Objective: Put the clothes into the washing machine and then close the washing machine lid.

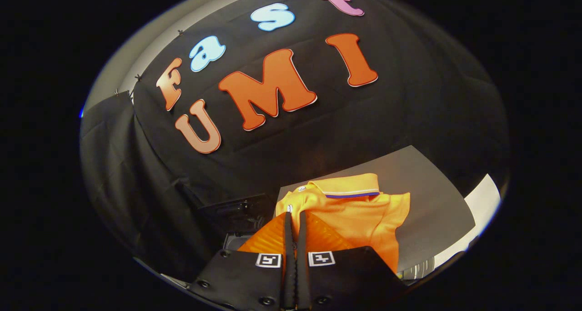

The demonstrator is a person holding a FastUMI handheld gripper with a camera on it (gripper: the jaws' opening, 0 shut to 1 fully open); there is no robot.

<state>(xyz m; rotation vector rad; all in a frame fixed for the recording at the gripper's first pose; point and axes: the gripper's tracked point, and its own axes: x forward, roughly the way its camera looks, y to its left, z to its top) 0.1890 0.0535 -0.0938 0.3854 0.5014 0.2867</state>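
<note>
An orange polo shirt (363, 211) with a striped collar lies bunched on a flat grey surface (427, 197), just ahead of my fingers and slightly to their right. My gripper (293, 216) is shut, its two fingers pressed together with nothing visible between them. The fingertips (288, 220) reach the shirt's near left edge, close to a button; I cannot tell whether they touch the cloth. The lower part of the shirt is hidden behind the gripper body.
A dark, boxy object (236, 213) sits left of the grey surface, against the black cloth wall. A white surface (484, 202) shows past the grey surface's right edge, and a silvery rim (414, 271) lies below it.
</note>
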